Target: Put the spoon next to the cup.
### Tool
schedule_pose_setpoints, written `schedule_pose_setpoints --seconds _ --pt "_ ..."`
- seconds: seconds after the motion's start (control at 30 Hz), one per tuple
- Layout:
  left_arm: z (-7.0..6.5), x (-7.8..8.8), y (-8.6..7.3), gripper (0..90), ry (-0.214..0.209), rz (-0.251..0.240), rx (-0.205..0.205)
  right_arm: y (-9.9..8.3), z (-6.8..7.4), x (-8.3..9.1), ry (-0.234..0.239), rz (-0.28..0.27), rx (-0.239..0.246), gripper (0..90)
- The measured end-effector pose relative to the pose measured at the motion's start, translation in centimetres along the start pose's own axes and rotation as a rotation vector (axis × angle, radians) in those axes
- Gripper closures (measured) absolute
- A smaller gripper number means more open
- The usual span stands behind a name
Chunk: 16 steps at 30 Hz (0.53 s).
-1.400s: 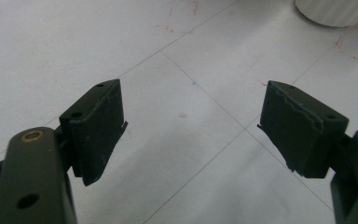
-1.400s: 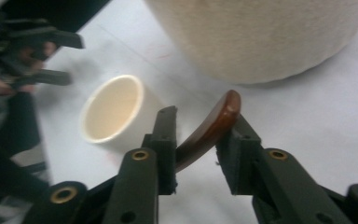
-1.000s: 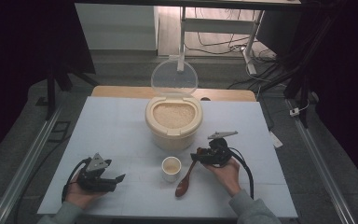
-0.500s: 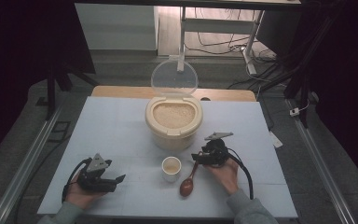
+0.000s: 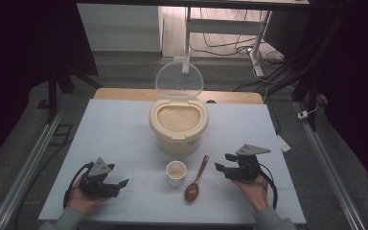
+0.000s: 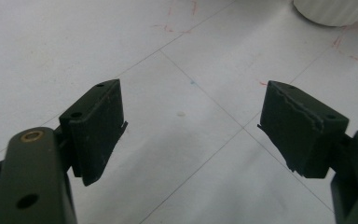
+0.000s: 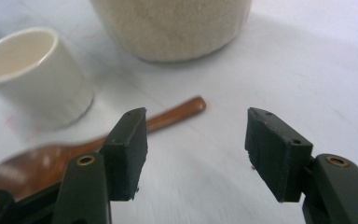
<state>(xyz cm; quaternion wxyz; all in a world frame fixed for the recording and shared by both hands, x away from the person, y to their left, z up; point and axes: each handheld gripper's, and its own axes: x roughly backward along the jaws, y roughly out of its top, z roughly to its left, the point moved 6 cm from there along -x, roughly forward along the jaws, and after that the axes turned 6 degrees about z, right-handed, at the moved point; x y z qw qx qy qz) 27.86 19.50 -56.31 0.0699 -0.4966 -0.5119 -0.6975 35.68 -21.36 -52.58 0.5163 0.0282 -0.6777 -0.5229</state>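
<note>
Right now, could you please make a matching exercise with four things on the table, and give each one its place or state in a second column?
1. spoon
2. cup
3. rice container
4. right gripper

a. lid raised, full of grain
b. open, holding nothing
c. lying flat, right of the cup
d. upright, in front of the container

Pairs: 1-c, 2-d, 3-a, 4-b

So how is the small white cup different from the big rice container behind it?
The small white cup is low, lidless and plain white; the rice container is much larger, cream-coloured, with a clear lid standing open behind it. The cup sits nearest the wooden spoon; the container stands farther back. Both stand upright and open-topped.
</note>
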Motion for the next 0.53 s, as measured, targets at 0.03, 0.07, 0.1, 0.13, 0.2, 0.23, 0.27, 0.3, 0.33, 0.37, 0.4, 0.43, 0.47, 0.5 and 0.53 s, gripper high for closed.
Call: schedule_pose_setpoints --seconds 0.03,0.07,0.1,0.13,0.2,0.23,0.27,0.3,0.33,0.37,0.4,0.43,0.47,0.5,0.53 --pt "0.0 0.0 0.0 21.4 0.0 0.0 0.0 -0.3 0.0 0.4 0.005 -0.003 0.008 39.5" --pt "0.0 0.0 0.0 21.4 0.0 -0.001 0.002 -0.6 0.0 0.8 0.011 -0.007 0.014 39.8" --pt "0.0 0.0 0.0 21.4 0.001 -0.001 0.002 -1.0 0.0 1.3 0.022 -0.015 0.02 39.8" --pt "0.0 0.0 0.0 21.4 0.003 -0.004 0.004 -1.2 -0.1 1.6 0.019 -0.023 0.024 39.8" --pt "0.0 0.1 0.1 21.4 0.003 -0.01 0.003 -1.8 -0.1 2.3 0.03 -0.031 0.038 40.0" --pt "0.0 0.1 0.1 21.4 0.003 -0.012 0.003 -2.1 -0.1 2.6 0.034 -0.035 0.045 40.1" --pt "0.0 0.1 0.1 21.4 0.004 -0.013 0.003 -2.3 -0.1 2.8 0.035 -0.036 0.049 40.1" --pt "0.0 0.1 0.2 21.4 0.004 -0.015 0.004 -2.5 -0.1 2.9 0.036 -0.04 0.055 40.1" --pt "0.0 0.1 0.2 21.4 0.004 -0.016 0.005 -2.6 -0.2 3.1 0.036 -0.042 0.057 40.1" --pt "0.0 0.1 0.2 21.4 0.004 -0.018 0.006 -2.8 -0.2 3.3 0.025 -0.037 0.067 40.1" --pt "0.0 0.2 0.2 21.4 0.004 -0.019 0.006 -2.8 -0.3 3.3 0.027 -0.046 0.073 40.2" --pt "0.0 0.2 0.2 21.4 0.004 -0.021 0.006 -2.9 -0.3 3.4 0.022 -0.047 0.077 40.2" --pt "0.0 0.2 0.2 21.4 0.003 -0.023 0.006 -3.0 -0.4 3.5 0.024 -0.053 0.077 40.3" --pt "0.1 0.3 0.2 21.4 0.004 -0.024 0.006 -3.0 -0.4 3.5 0.024 -0.057 0.075 40.3" --pt "0.1 0.3 0.2 21.4 0.003 -0.027 0.007 -3.1 -0.5 3.6 0.019 -0.052 0.078 40.3"
